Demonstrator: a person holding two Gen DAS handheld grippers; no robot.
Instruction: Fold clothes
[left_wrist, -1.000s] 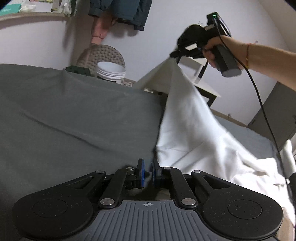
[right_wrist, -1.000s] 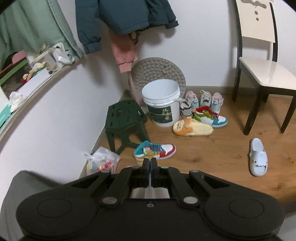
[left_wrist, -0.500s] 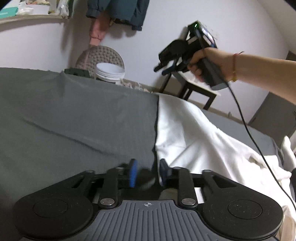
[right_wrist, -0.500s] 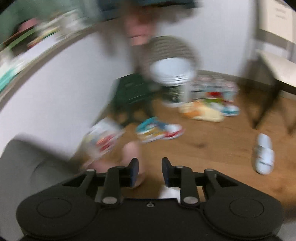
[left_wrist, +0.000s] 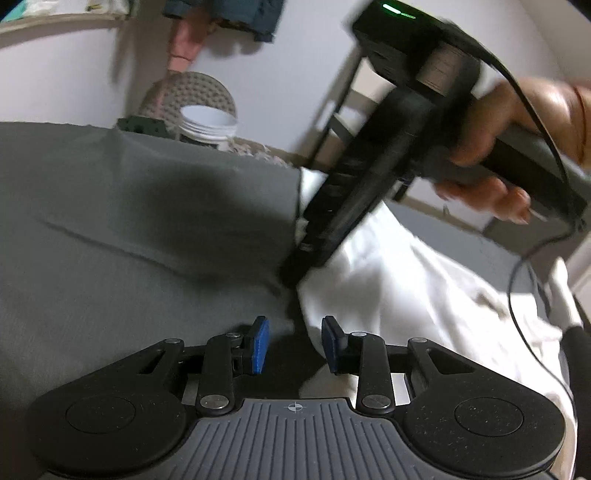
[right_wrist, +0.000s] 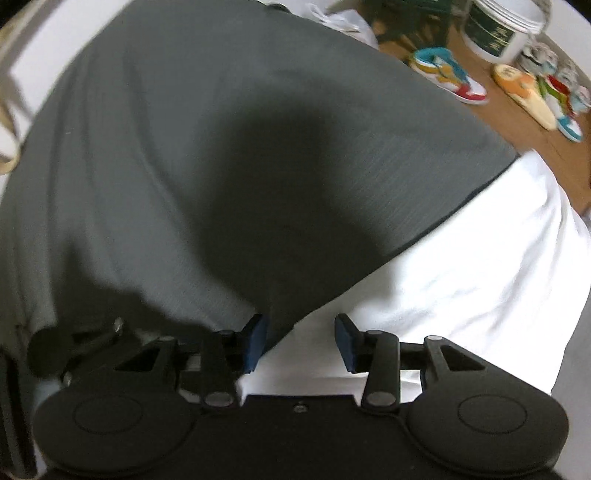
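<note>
In the left wrist view, a grey sheet (left_wrist: 129, 229) is filling the left and middle of the frame, with a white bucket (left_wrist: 208, 123) peeking over its far edge in the upper left. At the bottom centre, the left tool (left_wrist: 294, 345) is hovering with its blue-padded fingers (left_wrist: 260, 345) apart and nothing between them, straddling the line where the grey meets the white garment (left_wrist: 424, 295). That garment is lying spread over the lower right of the frame, rumpled toward the right edge. Above it, in the upper right, a hand (left_wrist: 498, 147) is gripping the right tool's handle, its black body angling down to the garment's left edge; its tips are blurred here.

In the right wrist view, the grey sheet is covering the left and centre, and the white garment is lying at the lower right. The right tool (right_wrist: 301, 341) is sitting at the bottom centre with its fingers apart and empty, over the garment's edge. Sneakers (right_wrist: 448, 72) are lying on the wooden floor (right_wrist: 524, 136) in the upper right.
</note>
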